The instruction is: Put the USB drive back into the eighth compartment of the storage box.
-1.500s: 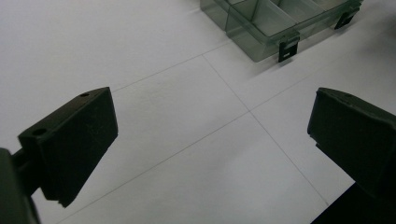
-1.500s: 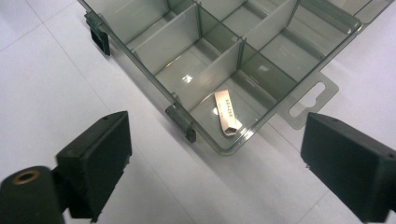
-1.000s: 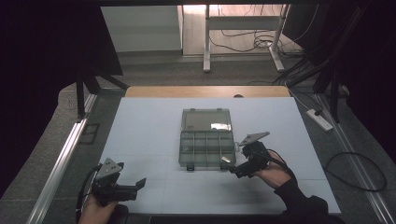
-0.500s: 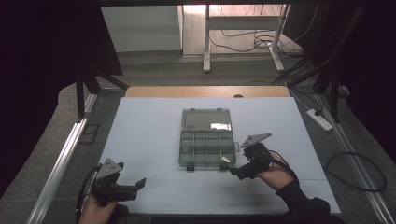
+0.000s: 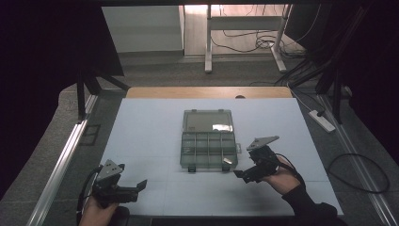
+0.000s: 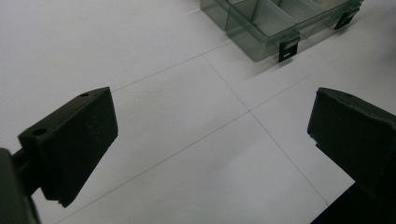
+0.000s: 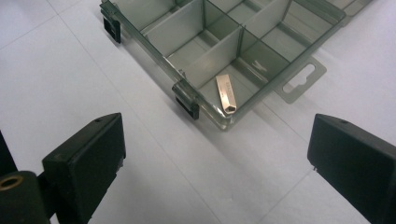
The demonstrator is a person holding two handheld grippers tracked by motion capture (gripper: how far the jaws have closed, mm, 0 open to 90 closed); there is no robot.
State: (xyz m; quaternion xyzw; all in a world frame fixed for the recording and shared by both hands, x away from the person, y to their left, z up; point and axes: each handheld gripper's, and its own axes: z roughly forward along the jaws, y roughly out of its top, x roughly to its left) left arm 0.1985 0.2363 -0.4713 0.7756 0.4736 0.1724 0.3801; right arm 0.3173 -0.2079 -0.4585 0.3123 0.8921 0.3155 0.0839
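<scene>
Table [image 5: 155,127]: the white sheet is covering it, with thin seams crossing; the organizer box is sitting near its middle, and everything below is placed from that box.
Organizer box [image 5: 207,149]: clear and grey-tinted, it is lying open with its lid [image 5: 208,121] folded flat on the far side and two dark latches [image 7: 187,103] hanging on the near wall.
Your right gripper [image 5: 241,173]: you are holding it just off the box's near right corner, not touching it, jaws spread wide with nothing between them. In the right gripper view that corner is lying ahead, between the two jaws.
Your left gripper [image 5: 140,185]: you are holding it well to the near left of the box, jaws standing wide apart over bare sheet, gripping nothing. In the left gripper view the box's near edge [image 6: 275,35] is showing far ahead.
Metal strip [image 7: 227,94]: small and coppery, it is lying flat in the box's near right corner compartment, close to the front wall.
</scene>
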